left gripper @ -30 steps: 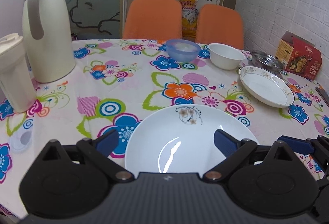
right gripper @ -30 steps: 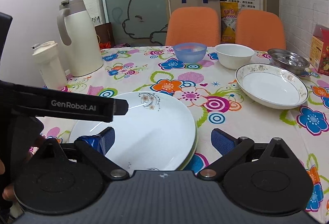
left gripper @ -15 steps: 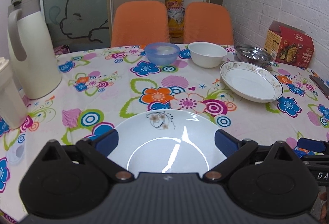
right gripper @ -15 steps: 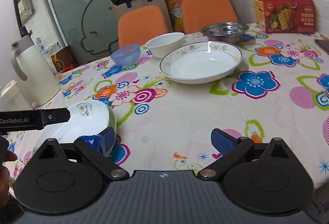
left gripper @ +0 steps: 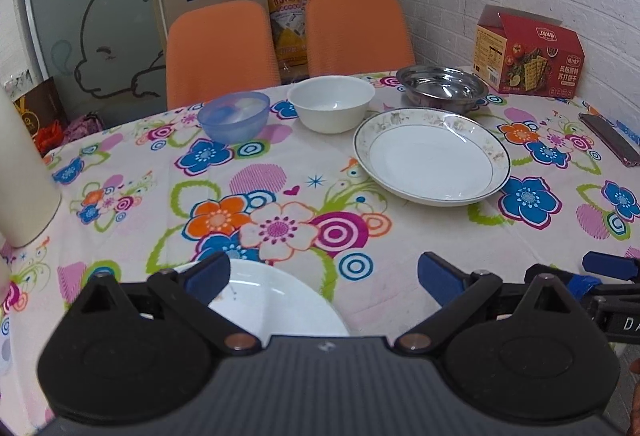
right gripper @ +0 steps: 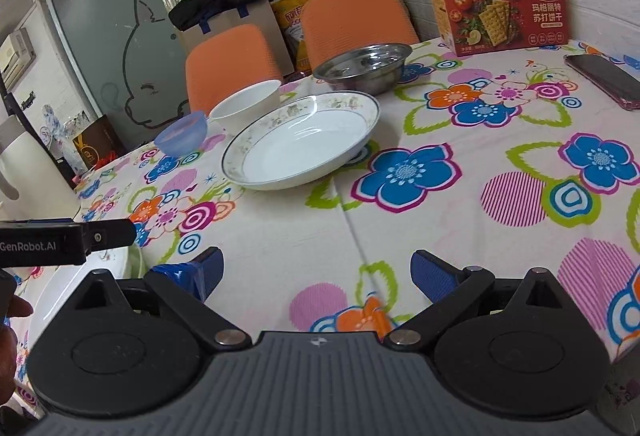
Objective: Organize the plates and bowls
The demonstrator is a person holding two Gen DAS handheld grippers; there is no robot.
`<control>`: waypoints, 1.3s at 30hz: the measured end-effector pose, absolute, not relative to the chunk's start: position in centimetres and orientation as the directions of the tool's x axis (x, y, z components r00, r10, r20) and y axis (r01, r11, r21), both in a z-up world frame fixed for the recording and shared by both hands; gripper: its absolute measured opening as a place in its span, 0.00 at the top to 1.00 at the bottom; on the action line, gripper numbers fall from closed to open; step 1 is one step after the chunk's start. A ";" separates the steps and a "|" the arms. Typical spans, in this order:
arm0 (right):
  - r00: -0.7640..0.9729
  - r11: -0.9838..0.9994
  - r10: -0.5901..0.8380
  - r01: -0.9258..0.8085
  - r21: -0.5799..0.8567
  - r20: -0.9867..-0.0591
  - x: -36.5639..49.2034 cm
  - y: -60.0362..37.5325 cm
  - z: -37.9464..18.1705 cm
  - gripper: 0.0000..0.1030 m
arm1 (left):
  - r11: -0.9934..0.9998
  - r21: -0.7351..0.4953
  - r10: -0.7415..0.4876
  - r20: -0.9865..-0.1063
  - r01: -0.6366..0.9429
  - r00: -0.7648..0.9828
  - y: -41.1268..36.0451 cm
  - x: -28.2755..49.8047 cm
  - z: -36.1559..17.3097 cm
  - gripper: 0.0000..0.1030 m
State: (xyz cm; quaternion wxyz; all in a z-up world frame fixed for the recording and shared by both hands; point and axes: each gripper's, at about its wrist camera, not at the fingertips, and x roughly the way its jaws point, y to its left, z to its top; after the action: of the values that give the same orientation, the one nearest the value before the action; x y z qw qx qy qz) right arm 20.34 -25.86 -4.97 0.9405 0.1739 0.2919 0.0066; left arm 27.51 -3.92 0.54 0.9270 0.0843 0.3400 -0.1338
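Sitting well apart from both wide-open, empty jaws on the flowery worktop [left gripper: 420, 236], hard, smooth, slippery, breakable patterned plate [left gripper: 432, 161], probably best pinched gently at its thin near rim.

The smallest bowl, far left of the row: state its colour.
Translucent blue; the smallest bowl shows best in the left wrist view.

The white plate [left gripper: 276, 300] has slid down to the bottom left of the left view. The patterned plate [right gripper: 300, 144] has moved to the middle of the right view.
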 end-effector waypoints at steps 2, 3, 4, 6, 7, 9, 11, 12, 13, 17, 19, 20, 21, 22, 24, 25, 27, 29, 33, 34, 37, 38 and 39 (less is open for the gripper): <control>0.833 0.938 0.106 0.097 0.332 -0.544 21.1 -26.8 -4.8 0.15 | 0.946 0.074 -0.189 -0.662 0.314 0.725 -4.5 28.3 0.4 0.04; 0.835 0.938 0.104 0.099 0.333 -0.540 21.5 -27.2 -4.7 0.15 | 0.945 0.079 -0.186 -0.669 0.317 0.720 -4.8 28.8 0.3 0.04; 0.839 0.938 0.101 0.099 0.332 -0.535 22.0 -27.7 -4.6 0.15 | 0.944 0.078 -0.186 -0.675 0.320 0.714 -5.0 29.4 0.2 0.04; 0.843 0.942 0.098 0.093 0.323 -0.529 23.3 -28.3 -4.4 0.15 | 0.941 0.060 -0.201 -0.696 0.334 0.689 -5.4 30.9 0.3 0.04; 0.843 0.945 0.097 0.088 0.314 -0.529 24.1 -28.5 -4.2 0.15 | 0.940 0.042 -0.212 -0.706 0.339 0.676 -5.6 31.8 0.4 0.04; 0.842 0.954 0.091 0.080 0.290 -0.532 26.2 -28.8 -3.8 0.15 | 0.934 -0.002 -0.252 -0.716 0.358 0.651 -6.1 33.9 0.7 0.04; 0.839 0.959 0.091 0.072 0.276 -0.537 28.4 -29.1 -3.4 0.15 | 0.929 -0.036 -0.275 -0.735 0.369 0.620 -7.0 36.4 0.7 0.04; 0.836 0.960 0.092 0.070 0.271 -0.541 29.5 -29.2 -3.3 0.15 | 0.929 -0.047 -0.277 -0.744 0.366 0.608 -7.4 37.5 0.6 0.04; 0.832 0.962 0.089 0.071 0.263 -0.548 30.6 -29.4 -3.2 0.15 | 0.928 -0.065 -0.289 -0.750 0.368 0.596 -7.9 38.9 0.4 0.04; 0.798 0.971 0.077 0.076 0.225 -0.598 34.3 -29.5 -3.9 0.15 | 0.930 -0.099 -0.294 -0.780 0.355 0.552 -9.6 43.6 -0.9 0.04; 0.777 0.975 0.076 0.072 0.209 -0.625 35.5 -29.4 -4.5 0.15 | 0.931 -0.110 -0.291 -0.799 0.348 0.527 -10.2 45.6 -1.7 0.04; 0.765 0.978 0.074 0.070 0.196 -0.640 36.0 -29.3 -4.9 0.15 | 0.933 -0.105 -0.283 -0.806 0.344 0.520 -10.5 46.4 -2.1 0.04; 0.756 0.980 0.073 0.066 0.187 -0.650 36.4 -29.2 -5.2 0.15 | 0.936 -0.096 -0.269 -0.812 0.338 0.517 -10.8 47.0 -2.4 0.04; 0.750 0.982 0.075 0.060 0.180 -0.658 36.5 -29.0 -5.4 0.15 | 0.938 -0.087 -0.260 -0.817 0.335 0.515 -11.1 47.4 -2.7 0.04; 0.748 0.987 0.072 0.043 0.157 -0.660 36.7 -28.7 -5.6 0.15 | 0.932 -0.088 -0.269 -0.817 0.350 0.510 -11.6 47.7 -3.1 0.04; 0.746 0.989 0.067 0.037 0.142 -0.662 36.8 -28.4 -5.7 0.15 | 0.931 -0.091 -0.273 -0.818 0.355 0.507 -11.8 47.7 -3.2 0.04; 0.746 0.992 0.063 0.027 0.124 -0.662 37.0 -28.0 -5.8 0.15 | 0.928 -0.106 -0.284 -0.822 0.357 0.494 -12.0 47.8 -3.6 0.05; 0.748 0.994 0.072 0.003 0.112 -0.660 36.9 -27.3 -5.8 0.14 | 0.923 -0.137 -0.304 -0.831 0.359 0.466 -12.2 47.9 -4.1 0.05; 0.753 0.996 0.084 -0.057 0.062 -0.652 36.6 -25.5 -6.0 0.14 | 0.924 -0.083 -0.274 -0.823 0.373 0.497 -12.9 47.3 -4.2 0.11; 0.753 0.995 0.097 -0.069 0.070 -0.650 36.6 -25.2 -6.1 0.13 | 0.923 -0.079 -0.276 -0.818 0.378 0.504 -13.1 47.0 -4.2 0.12; 0.758 0.997 0.072 -0.038 0.066 -0.649 36.7 -24.5 -6.0 0.12 | 0.907 -0.087 -0.301 -0.818 0.413 0.489 -13.8 46.2 -3.9 0.20; 0.758 0.997 0.066 -0.030 0.067 -0.649 36.8 -24.4 -6.0 0.12 | 0.911 -0.086 -0.294 -0.821 0.403 0.490 -13.9 46.2 -3.9 0.20; 0.759 0.997 0.061 -0.019 0.071 -0.649 36.9 -24.4 -6.0 0.12 | 0.911 -0.093 -0.297 -0.823 0.401 0.485 -13.8 46.2 -3.9 0.21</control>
State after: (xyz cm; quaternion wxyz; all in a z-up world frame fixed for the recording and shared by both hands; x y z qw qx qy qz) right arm 36.85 -24.39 -5.97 0.9372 0.0301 0.3468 0.0212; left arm 46.22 -13.84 -3.87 0.8598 0.0558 0.4651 -0.2031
